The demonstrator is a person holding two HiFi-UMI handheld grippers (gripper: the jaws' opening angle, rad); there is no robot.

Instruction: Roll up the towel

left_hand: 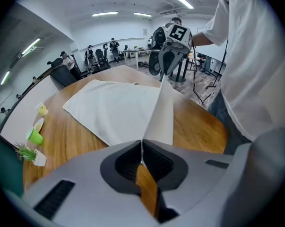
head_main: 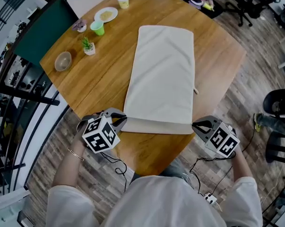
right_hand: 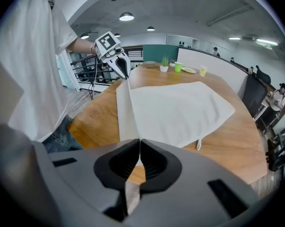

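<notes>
A white towel lies lengthwise on the wooden table, with its near edge raised into a narrow band. My left gripper is shut on the near left corner; the cloth rises from between the jaws in the left gripper view. My right gripper is shut on the near right corner, pinched the same way in the right gripper view. The towel edge stretches taut between them. Each gripper shows in the other's view: the right gripper and the left gripper.
At the table's far left stand a bowl, a small potted plant, a green cup, a plate and a pale cup. A railing runs on the left and a black chair sits on the right.
</notes>
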